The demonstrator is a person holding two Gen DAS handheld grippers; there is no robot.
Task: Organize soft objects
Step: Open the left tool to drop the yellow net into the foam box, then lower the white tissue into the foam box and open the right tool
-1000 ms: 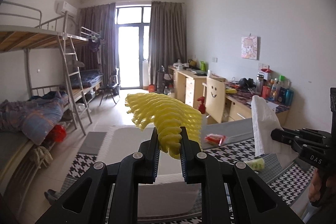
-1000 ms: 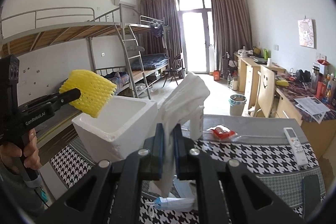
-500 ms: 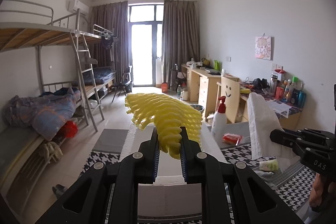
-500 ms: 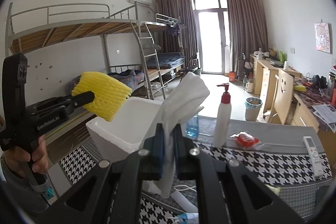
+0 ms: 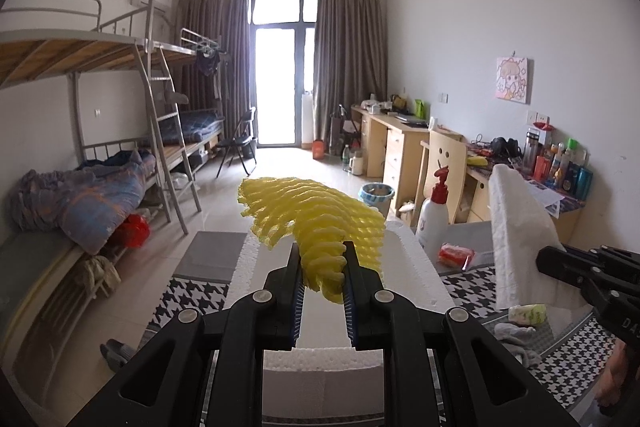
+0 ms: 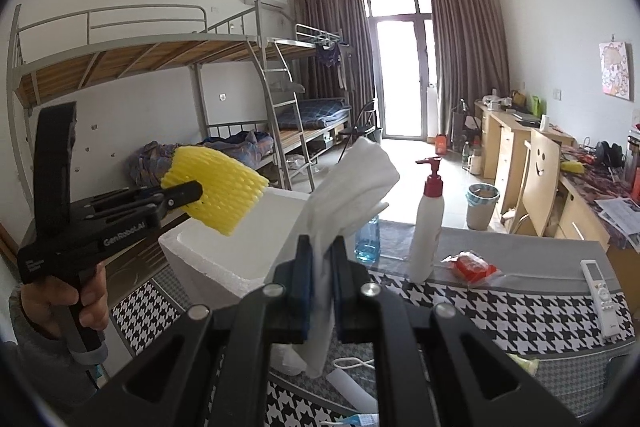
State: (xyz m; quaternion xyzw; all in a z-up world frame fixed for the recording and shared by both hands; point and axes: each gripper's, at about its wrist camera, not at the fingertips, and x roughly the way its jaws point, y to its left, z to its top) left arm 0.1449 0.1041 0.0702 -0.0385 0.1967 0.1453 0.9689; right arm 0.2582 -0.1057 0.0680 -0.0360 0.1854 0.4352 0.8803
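Left gripper: jaws clamped on one end of a yellow foam fruit-net sleeve, which sticks out forward, above the open white polystyrene foam box. In the right wrist view the same sleeve hangs over the near left corner of the box; a person's hand grips the left tool's handle. Right gripper: jaws pressed together on a folded white tissue-like sheet that stands up above the fingers and droops below them; held in the air just right of the box, over the table with a black-and-white houndstooth cloth. On the table, apart from the box: a white pump bottle with a red top, a blue-tinted clear bottle behind the sheet, a red plastic-wrapped packet, a white remote control. Left wrist view shows the sheet to the right of the box, its lower part pinched in the black right tool.
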